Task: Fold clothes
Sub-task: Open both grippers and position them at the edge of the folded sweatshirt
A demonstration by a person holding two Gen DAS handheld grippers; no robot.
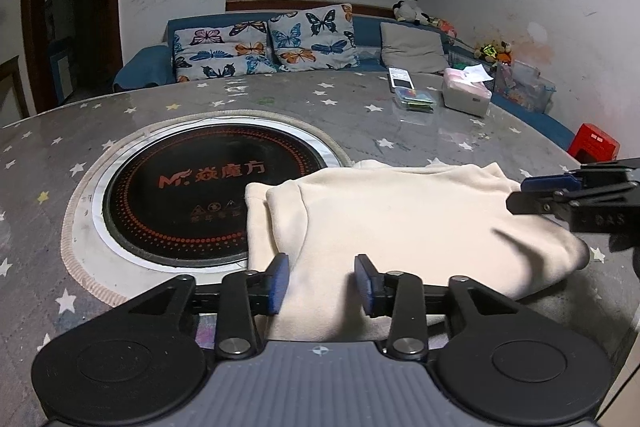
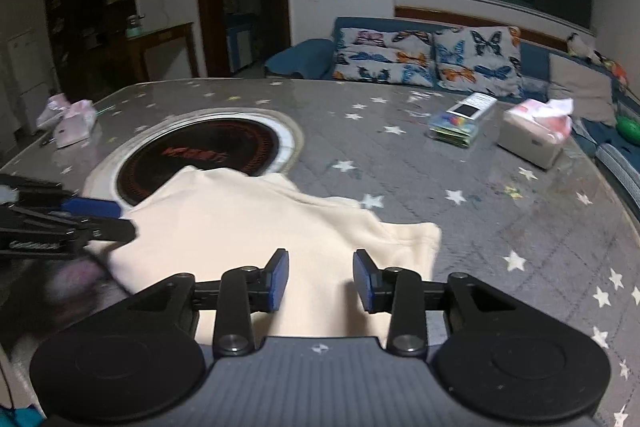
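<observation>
A cream garment point(image 1: 400, 227) lies folded on the grey star-patterned table, partly over the black round cooktop point(image 1: 208, 187). My left gripper point(image 1: 322, 283) is open and empty, its blue pads just above the garment's near edge. My right gripper point(image 2: 321, 279) is open and empty over the garment point(image 2: 248, 227) near its right corner. Each gripper shows from the side in the other's view: the right one point(image 1: 532, 189) at the garment's right end, the left one point(image 2: 108, 219) at its left end, with the jaws apart.
A tissue box point(image 1: 466, 93), a remote point(image 1: 402, 79) and a small clear case point(image 1: 414, 99) sit at the table's far right. Pink packets point(image 2: 68, 123) lie at the far left. A blue sofa with butterfly cushions point(image 1: 264, 43) stands behind the table.
</observation>
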